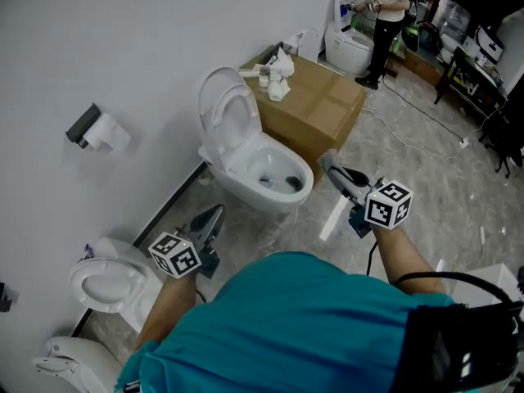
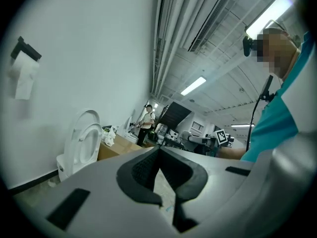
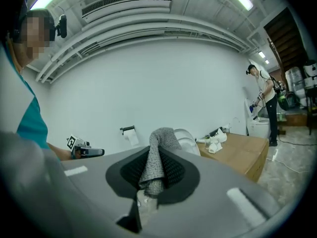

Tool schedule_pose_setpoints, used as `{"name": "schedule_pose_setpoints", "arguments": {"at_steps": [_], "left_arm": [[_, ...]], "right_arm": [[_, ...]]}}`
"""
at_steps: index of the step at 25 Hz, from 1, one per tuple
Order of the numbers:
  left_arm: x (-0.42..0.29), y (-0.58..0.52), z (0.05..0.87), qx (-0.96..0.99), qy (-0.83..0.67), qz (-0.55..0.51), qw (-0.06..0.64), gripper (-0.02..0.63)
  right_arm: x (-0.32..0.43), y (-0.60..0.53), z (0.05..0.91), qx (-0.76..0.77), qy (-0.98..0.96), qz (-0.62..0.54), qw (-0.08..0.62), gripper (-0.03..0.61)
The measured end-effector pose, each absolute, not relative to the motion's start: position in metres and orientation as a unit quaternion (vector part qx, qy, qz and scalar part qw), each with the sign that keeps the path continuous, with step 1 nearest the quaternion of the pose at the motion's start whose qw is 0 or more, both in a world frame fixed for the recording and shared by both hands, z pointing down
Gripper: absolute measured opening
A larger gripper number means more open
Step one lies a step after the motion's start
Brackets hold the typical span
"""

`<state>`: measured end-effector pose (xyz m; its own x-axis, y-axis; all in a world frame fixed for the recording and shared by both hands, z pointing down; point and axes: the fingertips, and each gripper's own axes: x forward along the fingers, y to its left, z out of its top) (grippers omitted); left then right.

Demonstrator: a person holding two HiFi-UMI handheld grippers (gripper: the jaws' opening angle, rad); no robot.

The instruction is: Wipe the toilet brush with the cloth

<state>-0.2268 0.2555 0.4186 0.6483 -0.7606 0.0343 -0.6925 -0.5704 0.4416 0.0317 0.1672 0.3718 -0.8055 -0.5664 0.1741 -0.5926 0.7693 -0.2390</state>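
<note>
- Between the jaws of the right gripper sits a grey knitted cloth. The jaws are clamped on a fold of it, and its loose top flops over their tips.
- Left gripper: the jaws are closed together with nothing in them. It is held low near the white ceramic toilet, whose lid stands up.
- Toilet brush: I cannot pick it out for certain. A slim white bar, low beside the toilet bowl and below the right gripper, may be its handle, but it is too small to tell.
- Handling, as a judgement: the cloth is soft and light and will bunch, so the pinch wants a broad fold. A brush would likely be light and stiff in the handle, slick plastic with springy bristles. The empty left gripper would best take it mid-handle, clear of the head, leaving the head free for the cloth.
</note>
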Motion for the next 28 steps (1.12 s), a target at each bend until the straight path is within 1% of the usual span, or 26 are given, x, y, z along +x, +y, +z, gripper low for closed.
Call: {"name": "schedule_pose_setpoints", "arguments": {"at_steps": [7,14,19,22,28], "left_arm": [[-0.209,0.18,0.427,0.871,-0.438,-0.069,0.214,0.003],[-0.153,0.088,0.418,0.857,-0.467,-0.072,0.208,0.003],[-0.118,0.037,0.425,0.856,-0.464,-0.061,0.221,0.003],[-0.115,0.018,0.437,0.855,-0.462,-0.045,0.231,0.003],[-0.141,-0.028,0.469,0.864,-0.438,-0.021,0.249,0.003]], "right_arm": [[0.045,0.079,0.388,0.281,-0.947,0.155,0.033,0.026],[0.086,-0.033,0.383,0.241,-0.958,0.152,0.028,0.026],[0.1,-0.091,0.393,0.225,-0.96,0.163,0.029,0.026],[0.098,-0.11,0.405,0.221,-0.959,0.174,0.032,0.026],[0.077,-0.14,0.426,0.249,-0.948,0.191,0.049,0.026]]}}
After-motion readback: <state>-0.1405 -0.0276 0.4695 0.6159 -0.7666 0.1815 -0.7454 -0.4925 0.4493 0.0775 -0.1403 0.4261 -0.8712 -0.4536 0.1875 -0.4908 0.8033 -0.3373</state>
